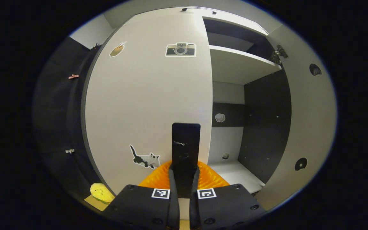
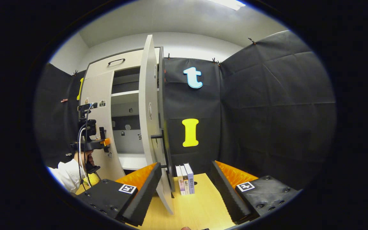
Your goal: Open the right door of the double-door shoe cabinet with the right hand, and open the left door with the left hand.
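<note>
I see my left gripper (image 1: 185, 159) clamped on the closed left door's (image 1: 145, 95) handle (image 1: 186, 140), my right gripper (image 2: 184, 185) spread wide beside the open right door (image 2: 149, 105) above the desk (image 2: 196, 204).

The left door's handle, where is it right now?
In the left gripper view the handle stands upright at bottom centre, pinched by the left gripper, on the closed left door near its right edge.

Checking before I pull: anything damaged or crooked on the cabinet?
Nothing broken or crooked. The left door sits closed, its handle clamped in the left gripper; the right door stands open. Only pale scuffs mark the handle.
</note>
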